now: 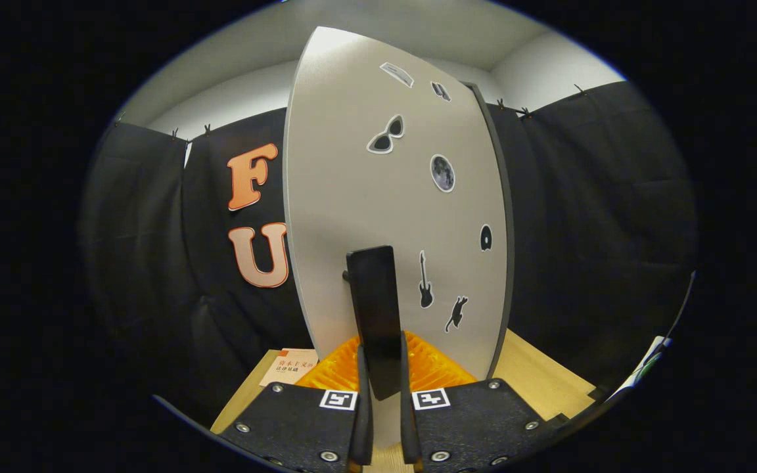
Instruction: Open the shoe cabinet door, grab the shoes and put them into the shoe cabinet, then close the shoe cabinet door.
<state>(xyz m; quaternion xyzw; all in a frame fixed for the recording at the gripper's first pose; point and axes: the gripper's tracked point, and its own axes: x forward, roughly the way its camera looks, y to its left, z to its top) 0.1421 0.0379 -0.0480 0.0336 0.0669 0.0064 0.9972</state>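
The shoe cabinet door [378,197] is a tall pale grey panel with several small black stickers, standing right in front of me and swung out edge-on at its right side. A flat black handle [378,315] sticks out from its lower middle. My gripper [382,368] is shut on that handle, one finger pressing on each side of it. The cabinet's inside and the shoes are hidden behind the door.
A light wooden tabletop [543,374] carries the cabinet. A book with an orange and white cover [290,368] lies on it to the left of my fingers. Black cloth walls close the booth behind and on both sides.
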